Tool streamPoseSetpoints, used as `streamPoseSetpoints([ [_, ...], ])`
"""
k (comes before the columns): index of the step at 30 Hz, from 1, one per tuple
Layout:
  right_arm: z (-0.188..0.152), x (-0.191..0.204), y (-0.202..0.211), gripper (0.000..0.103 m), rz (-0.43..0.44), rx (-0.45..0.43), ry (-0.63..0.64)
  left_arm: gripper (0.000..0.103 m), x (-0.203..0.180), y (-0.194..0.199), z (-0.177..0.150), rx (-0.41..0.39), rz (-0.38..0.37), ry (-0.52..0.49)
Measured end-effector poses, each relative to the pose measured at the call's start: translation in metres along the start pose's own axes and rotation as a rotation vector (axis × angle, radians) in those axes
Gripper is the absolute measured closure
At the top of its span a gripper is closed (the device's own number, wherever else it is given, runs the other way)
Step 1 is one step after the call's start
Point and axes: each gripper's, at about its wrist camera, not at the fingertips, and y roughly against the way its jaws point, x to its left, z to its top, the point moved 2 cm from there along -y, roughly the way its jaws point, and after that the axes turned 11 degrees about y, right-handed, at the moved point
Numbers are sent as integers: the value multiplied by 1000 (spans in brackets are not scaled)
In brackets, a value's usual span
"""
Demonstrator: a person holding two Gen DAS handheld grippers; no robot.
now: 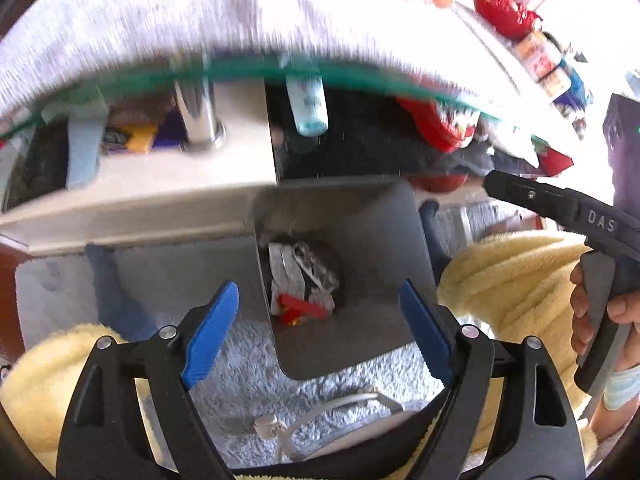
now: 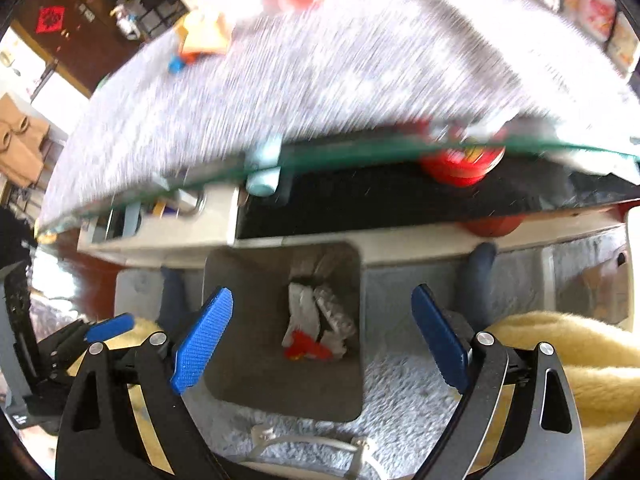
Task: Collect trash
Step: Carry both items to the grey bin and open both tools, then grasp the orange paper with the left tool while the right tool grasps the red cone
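Note:
A grey square bin (image 1: 360,216) stands on the floor rug under the glass table; it also shows in the right wrist view (image 2: 240,280). Crumpled white, silver and red wrappers (image 1: 306,284) lie at its bottom, and show in the right wrist view (image 2: 316,328) too. My left gripper (image 1: 318,332) is open and empty above the bin's near rim. My right gripper (image 2: 322,340) is open and empty above the bin; its body (image 1: 560,208) shows at the right in the left wrist view. The left gripper (image 2: 108,326) shows at the left in the right wrist view.
A glass tabletop (image 1: 280,68) with a grey cloth and blurred colourful items spans the top. Yellow fleece (image 1: 512,280) lies on both sides. A white cable (image 1: 328,412) lies on the grey rug (image 2: 404,392). A red tin (image 2: 460,164) sits on the shelf under the glass.

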Motion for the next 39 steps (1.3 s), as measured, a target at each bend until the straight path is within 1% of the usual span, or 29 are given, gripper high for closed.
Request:
streamPoseSetpoints([
  [4, 25, -14, 24, 11, -36, -71, -9, 23, -7, 22, 21, -62, 10, -17],
  [10, 63, -23, 39, 11, -69, -135, -4, 21, -25, 39, 57, -122, 9, -62],
  [17, 116, -21, 36, 11, -75, -178, 14, 21, -49, 42, 101, -164, -7, -108],
  [25, 162, -23, 19, 11, -80, -194, 24, 23, -75, 35, 154, -191, -41, -143],
  [27, 172, -22, 14, 11, -84, -197, 29, 28, -79, 31, 162, -193, -48, -149],
  [29, 181, -23, 9, 12, -84, -200, 27, 38, -82, 26, 173, -189, -59, -147],
  [30, 185, -23, 6, 13, -84, -201, 25, 42, -82, 23, 178, -185, -64, -143],
  [31, 188, -23, 3, 14, -81, -203, 24, 49, -83, 19, 184, -179, -71, -137],
  [32, 191, -23, 1, 21, -78, -203, 26, 56, -84, 15, 189, -174, -75, -135],
  [33, 195, -24, -4, 29, -70, -198, 28, 60, -84, 12, 193, -170, -77, -134],
  [35, 200, -24, -12, 37, -58, -184, 29, 66, -85, 6, 200, -166, -73, -138],
  [37, 204, -22, -16, 39, -49, -181, 34, 69, -86, 1, 206, -163, -69, -143],
  [39, 207, -20, -21, 45, -46, -177, 39, 70, -88, -3, 210, -160, -64, -150],
])
